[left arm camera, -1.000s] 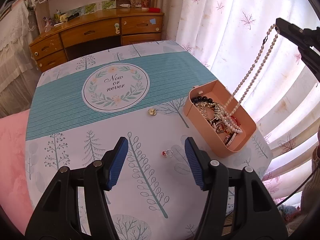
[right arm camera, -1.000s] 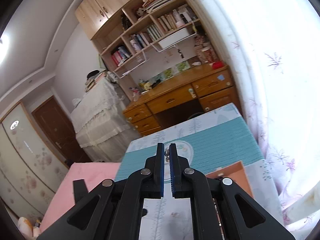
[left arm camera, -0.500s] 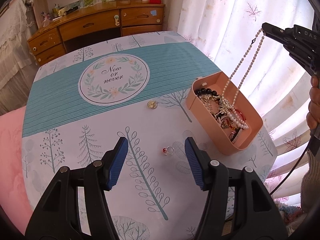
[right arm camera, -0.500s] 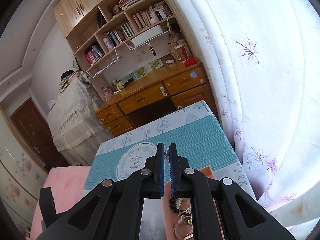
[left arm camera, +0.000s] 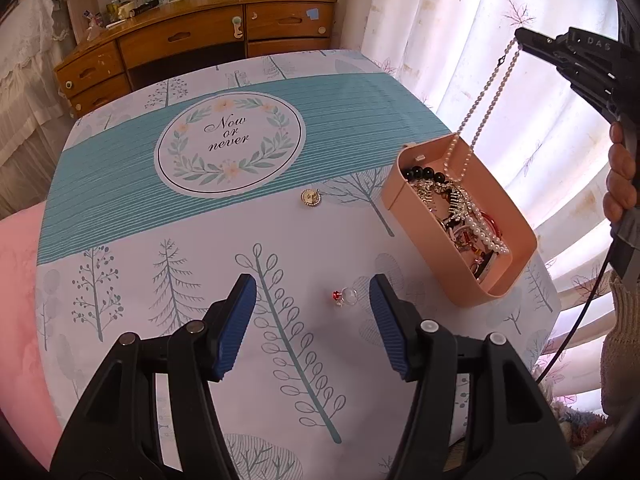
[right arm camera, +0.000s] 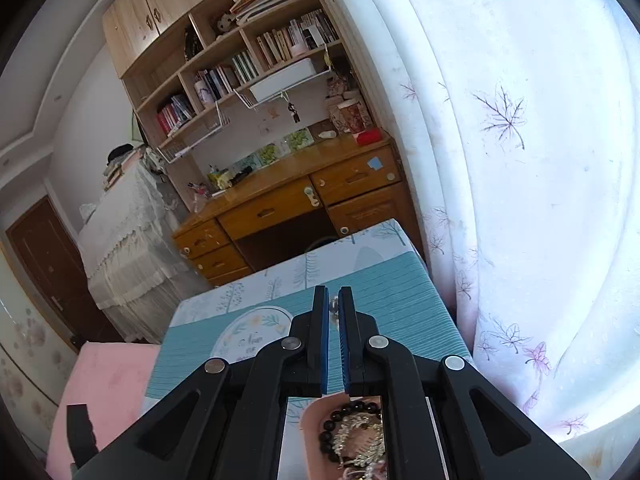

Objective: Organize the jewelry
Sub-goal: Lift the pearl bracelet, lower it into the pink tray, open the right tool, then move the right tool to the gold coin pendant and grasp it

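Tree-printed tablecloth (left arm camera: 120,240) lay beneath us; our left gripper (left arm camera: 312,320) gaped wide, with the small ring (left arm camera: 345,296) between its tips, while our right gripper (left arm camera: 520,38) pinched the pearl necklace (left arm camera: 484,96), dangling it into the pink box (left arm camera: 420,240) below for tidy lowering.

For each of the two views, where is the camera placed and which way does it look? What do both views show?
Left wrist: behind the open left gripper, looking down at the table, ring, pink box; right gripper and hand also show.
Right wrist: behind the right gripper, high, facing the desk and curtain.
Shared: box, tablecloth, desk, pearl necklace.
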